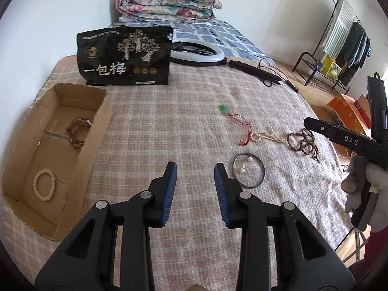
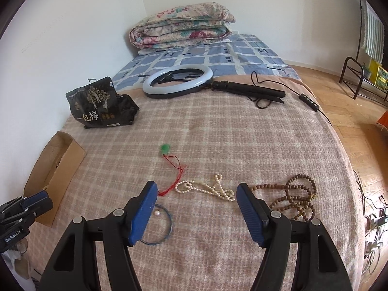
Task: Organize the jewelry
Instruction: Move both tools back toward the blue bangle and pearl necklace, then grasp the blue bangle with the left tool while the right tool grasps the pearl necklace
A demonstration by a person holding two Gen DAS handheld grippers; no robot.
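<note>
My left gripper (image 1: 195, 169) hangs above the checked blanket (image 1: 169, 121) with its blue pads parted to a moderate gap and nothing between them; they touch no piece of jewelry; the thin dark bangle (image 1: 249, 170) lies just to the right of the right pad, with two small pearl earrings (image 1: 245, 165) inside its ring. My right gripper (image 2: 196, 191) stands wider, empty as well, its pads clear of the blanket; in its own view the pearl necklace (image 2: 206, 189) lies on the blanket beyond the gap between the pads, the bangle (image 2: 167, 223) shows partly behind the left pad, and the brown bead strand (image 2: 295, 198) is coiled to the right, just beyond the right pad. A green pendant on a red cord (image 2: 169, 155) lies farther off, its cord running back toward the necklace's left end. In the left view my gloved right hand (image 1: 363, 186) holds the right gripper's handle at the right edge.

The cardboard box (image 1: 21, 145) sits on the left side of the blanket; inside it a pale bead bracelet (image 1: 44, 185) lies at the near end and a watch (image 1: 77, 132) farther in. Beyond the box stands a black snack bag (image 1: 123, 55); a ring light (image 1: 198, 53) lies at the far edge of the blanket; a folded floral quilt (image 1: 167, 0) rests at the far end of the bed.
</note>
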